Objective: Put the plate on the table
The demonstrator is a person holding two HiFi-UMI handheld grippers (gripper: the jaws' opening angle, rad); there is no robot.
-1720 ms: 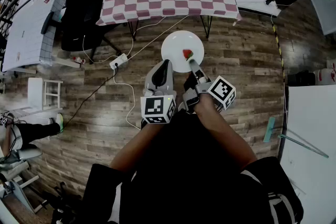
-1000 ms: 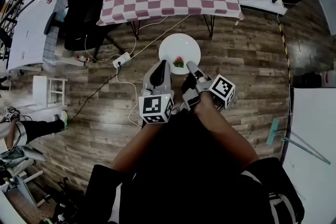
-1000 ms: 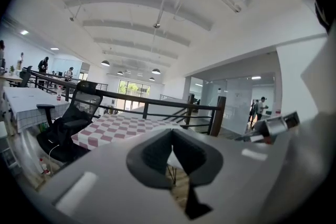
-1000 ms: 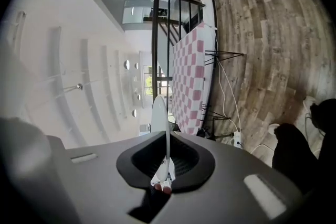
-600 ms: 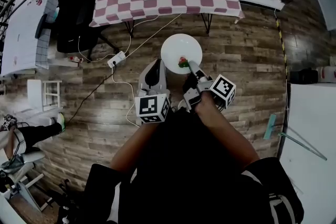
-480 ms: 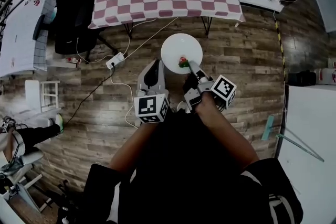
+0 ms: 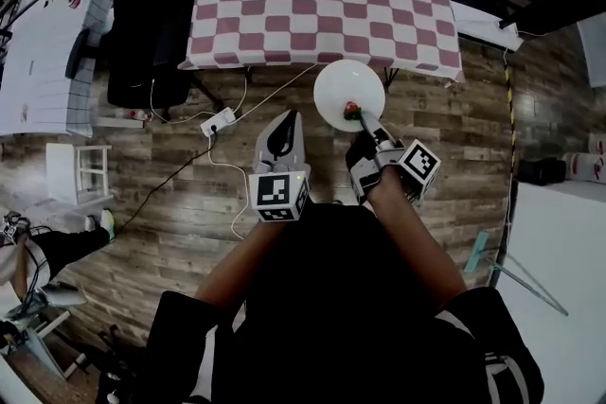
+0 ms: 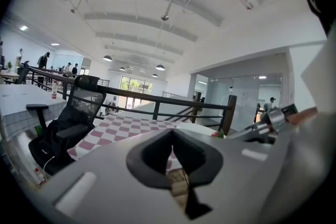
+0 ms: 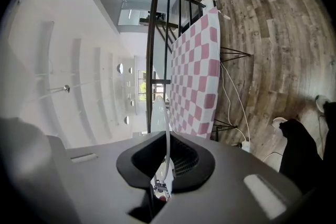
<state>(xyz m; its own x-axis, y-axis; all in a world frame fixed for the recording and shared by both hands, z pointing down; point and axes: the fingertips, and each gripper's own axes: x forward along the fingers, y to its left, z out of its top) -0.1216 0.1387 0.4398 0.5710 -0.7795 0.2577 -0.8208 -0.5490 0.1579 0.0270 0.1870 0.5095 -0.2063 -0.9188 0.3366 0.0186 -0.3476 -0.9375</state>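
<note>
Left gripper (image 7: pixel 286 118): jaws pressed together with nothing between them; held beside the right gripper, tips pointing toward the table. Right gripper (image 7: pixel 364 120): jaws pinching the near rim of the plate; in the right gripper view the plate shows edge-on, standing in the narrow gap between the pads.

Items, left to right:

- Black office chair (image 7: pixel 142 14): well to the left of the left gripper and ahead of it, beside the table's left end.
- White power strip (image 7: pixel 220 120), with cables: on the wooden floor (image 7: pixel 445 137), just left of the left gripper's tips.
- Table (image 7: pixel 322 5), under a red-and-white checked cloth: ahead of both grippers.
- Plate (image 7: pixel 343 85), white and round: off the table, carried at the right gripper's tips, ahead and to the right of the left gripper. In the head view its far rim meets the cloth's near hem; whether it is over the tabletop cannot be told.
- Small red item (image 7: pixel 350 109): on the plate, just ahead of the right gripper's tips.
</note>
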